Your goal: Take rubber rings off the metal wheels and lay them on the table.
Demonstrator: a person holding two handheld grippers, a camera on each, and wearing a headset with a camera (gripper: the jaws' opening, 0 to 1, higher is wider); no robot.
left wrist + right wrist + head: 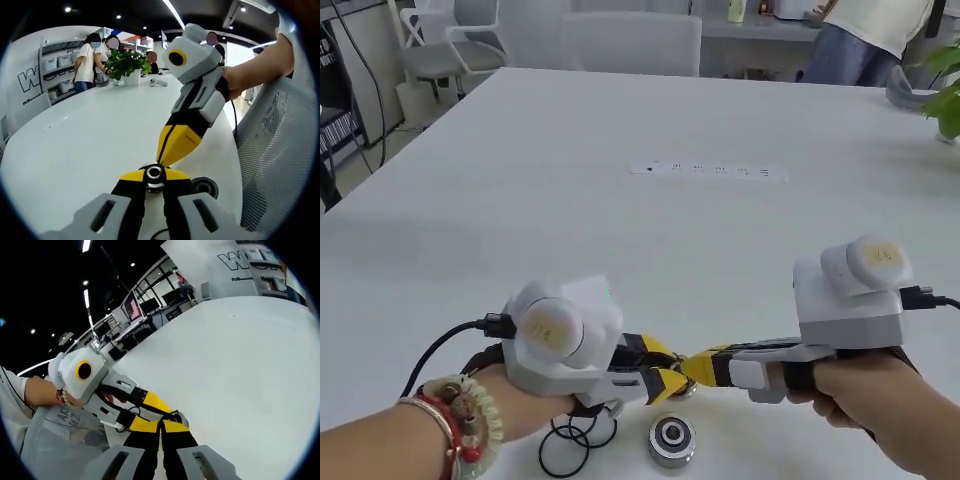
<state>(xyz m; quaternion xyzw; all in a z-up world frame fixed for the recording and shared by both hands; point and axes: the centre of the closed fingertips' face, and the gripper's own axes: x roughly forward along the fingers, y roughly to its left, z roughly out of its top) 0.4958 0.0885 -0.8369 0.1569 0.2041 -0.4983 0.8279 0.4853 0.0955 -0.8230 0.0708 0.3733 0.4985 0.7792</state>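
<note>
My left gripper (672, 380) is shut on a small metal wheel (155, 173) and holds it just above the white table (620, 220). My right gripper (693, 368) comes in from the opposite side. Its yellow jaws are pressed together at the wheel's rim, pinching the black rubber ring there. In the right gripper view the right gripper (161, 426) touches the held wheel (179, 418). A second metal wheel (672, 440) lies on the table just below the jaws. Loose black rubber rings (575, 440) lie under my left hand.
A power strip (710, 170) is set into the table's middle. Office chairs (630, 40) stand at the far end, with a person (870, 40) and a potted plant (945, 95) at the far right. A mesh chair back (280, 150) is close behind.
</note>
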